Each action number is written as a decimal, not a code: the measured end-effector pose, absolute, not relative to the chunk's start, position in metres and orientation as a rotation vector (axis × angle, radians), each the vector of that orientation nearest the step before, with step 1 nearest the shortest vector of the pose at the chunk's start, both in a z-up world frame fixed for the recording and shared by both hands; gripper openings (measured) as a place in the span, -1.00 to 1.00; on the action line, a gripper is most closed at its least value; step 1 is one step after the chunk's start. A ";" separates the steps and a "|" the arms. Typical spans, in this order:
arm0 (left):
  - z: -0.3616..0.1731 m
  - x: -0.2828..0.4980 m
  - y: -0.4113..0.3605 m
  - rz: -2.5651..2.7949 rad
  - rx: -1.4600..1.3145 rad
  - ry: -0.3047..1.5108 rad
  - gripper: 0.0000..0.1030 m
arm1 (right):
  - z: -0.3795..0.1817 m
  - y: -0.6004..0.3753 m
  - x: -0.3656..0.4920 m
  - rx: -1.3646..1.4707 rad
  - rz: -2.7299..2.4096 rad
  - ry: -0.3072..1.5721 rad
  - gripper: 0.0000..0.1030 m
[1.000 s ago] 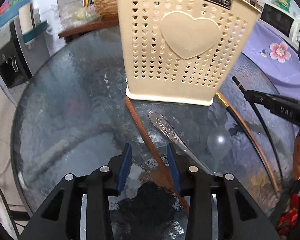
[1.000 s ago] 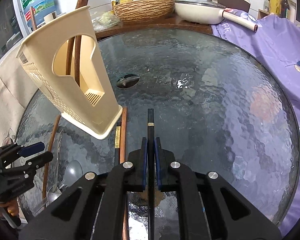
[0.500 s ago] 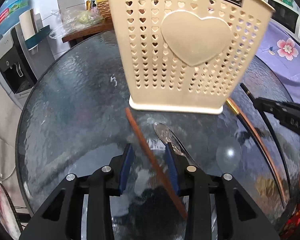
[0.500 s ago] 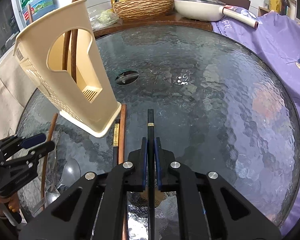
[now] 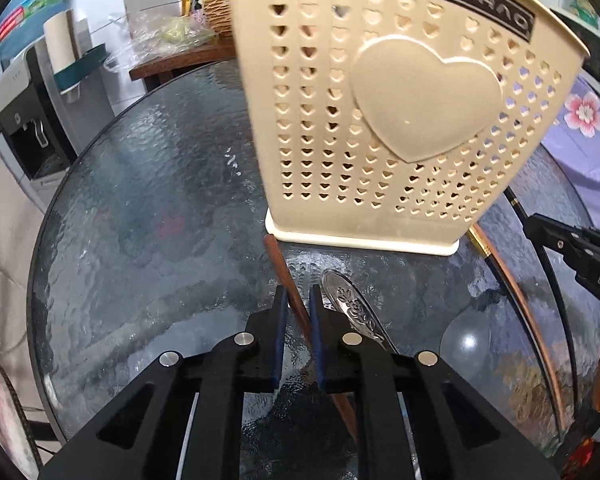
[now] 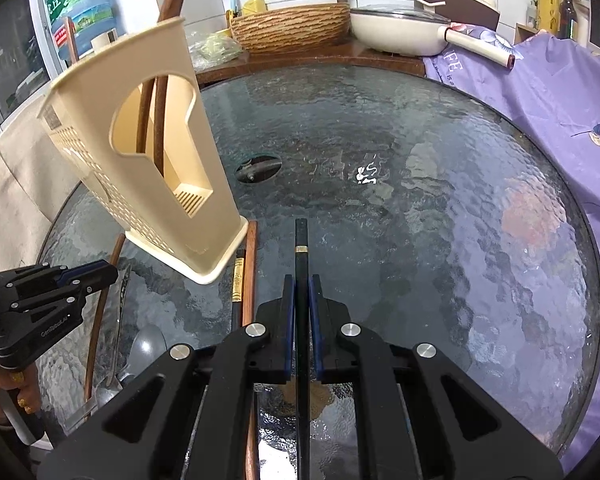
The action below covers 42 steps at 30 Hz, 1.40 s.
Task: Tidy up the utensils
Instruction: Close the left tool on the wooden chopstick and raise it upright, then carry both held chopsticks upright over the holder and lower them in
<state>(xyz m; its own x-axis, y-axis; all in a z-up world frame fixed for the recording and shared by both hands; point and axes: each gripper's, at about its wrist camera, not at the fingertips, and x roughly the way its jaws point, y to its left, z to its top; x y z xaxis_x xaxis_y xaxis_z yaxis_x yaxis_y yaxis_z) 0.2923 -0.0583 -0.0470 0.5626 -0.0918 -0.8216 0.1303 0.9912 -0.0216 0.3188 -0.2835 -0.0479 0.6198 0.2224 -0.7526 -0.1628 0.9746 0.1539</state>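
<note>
A cream plastic utensil holder with heart-shaped holes stands upright on the glass bench, two brown chopsticks leaning inside it. A brown chopstick lies flat just before its base, beside an embossed silver spoon. A black chopstick with a gold band points across the bench, near another brown chopstick.

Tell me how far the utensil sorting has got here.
Done: two brown chopsticks stand in the cream holder. In hand: the right gripper is shut on a black chopstick; the left gripper straddles a brown chopstick, nearly closed. Left on the glass table: an engraved spoon and another chopstick pair.
</note>
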 end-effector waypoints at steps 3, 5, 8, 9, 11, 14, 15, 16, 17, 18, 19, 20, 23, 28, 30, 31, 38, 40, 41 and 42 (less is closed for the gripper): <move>-0.044 0.290 -0.054 -0.140 0.029 0.951 -0.86 | -0.041 -0.286 0.313 0.083 0.224 0.848 -0.85; -0.037 0.286 -0.050 -0.151 0.015 0.931 -0.88 | -0.034 -0.288 0.308 0.094 0.227 0.829 -0.85; -0.023 0.278 -0.048 -0.162 -0.005 0.894 -0.88 | -0.024 -0.290 0.301 0.100 0.233 0.797 -0.85; -0.015 0.275 -0.046 -0.173 -0.013 0.876 -0.88 | -0.021 -0.290 0.298 0.100 0.235 0.789 -0.85; -0.005 0.269 -0.045 -0.186 -0.020 0.854 -0.88 | -0.014 -0.290 0.291 0.099 0.241 0.767 -0.85; 0.011 0.261 -0.043 -0.205 -0.034 0.819 -0.88 | -0.007 -0.293 0.284 0.108 0.248 0.747 -0.85; 0.016 0.259 -0.042 -0.212 -0.039 0.808 -0.88 | -0.004 -0.294 0.282 0.112 0.249 0.741 -0.85; 0.021 0.257 -0.042 -0.217 -0.040 0.797 -0.88 | -0.001 -0.295 0.279 0.117 0.251 0.733 -0.85; 0.023 0.255 -0.043 -0.220 -0.041 0.790 -0.88 | 0.001 -0.296 0.276 0.122 0.256 0.727 -0.85; 0.028 0.252 -0.042 -0.226 -0.044 0.778 -0.88 | 0.004 -0.297 0.275 0.128 0.260 0.724 -0.85; 0.030 0.252 -0.042 -0.231 -0.045 0.772 -0.88 | 0.007 -0.298 0.273 0.134 0.267 0.718 -0.85; 0.033 0.250 -0.042 -0.236 -0.047 0.765 -0.88 | 0.009 -0.298 0.271 0.137 0.272 0.712 -0.85; 0.043 0.237 -0.045 -0.254 -0.050 0.741 -0.88 | 0.020 -0.297 0.264 0.134 0.285 0.688 -0.85; 0.057 0.226 -0.040 -0.281 -0.061 0.708 -0.88 | 0.040 -0.292 0.250 0.129 0.309 0.645 -0.85; 0.062 0.223 -0.036 -0.296 -0.076 0.701 -0.88 | 0.047 -0.292 0.245 0.128 0.317 0.632 -0.85; 0.064 0.222 -0.035 -0.300 -0.079 0.698 -0.88 | 0.051 -0.292 0.242 0.127 0.322 0.625 -0.85; 0.079 0.215 -0.031 -0.331 -0.097 0.672 -0.88 | 0.076 -0.290 0.233 0.124 0.345 0.586 -0.85; 0.082 0.212 -0.029 -0.334 -0.095 0.662 -0.88 | 0.079 -0.289 0.231 0.119 0.351 0.581 -0.85; 0.085 0.211 -0.029 -0.336 -0.095 0.656 -0.88 | 0.082 -0.288 0.230 0.114 0.352 0.578 -0.85; 0.088 0.209 -0.028 -0.339 -0.094 0.648 -0.88 | 0.084 -0.287 0.229 0.109 0.356 0.575 -0.85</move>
<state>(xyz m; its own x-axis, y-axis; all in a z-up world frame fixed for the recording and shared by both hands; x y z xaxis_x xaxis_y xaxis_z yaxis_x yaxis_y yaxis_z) 0.2091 -0.0282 0.0881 0.7444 -0.3386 -0.5755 0.2803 0.9407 -0.1909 0.2291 -0.2868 0.0842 0.7801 0.3588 -0.5125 -0.2988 0.9334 0.1987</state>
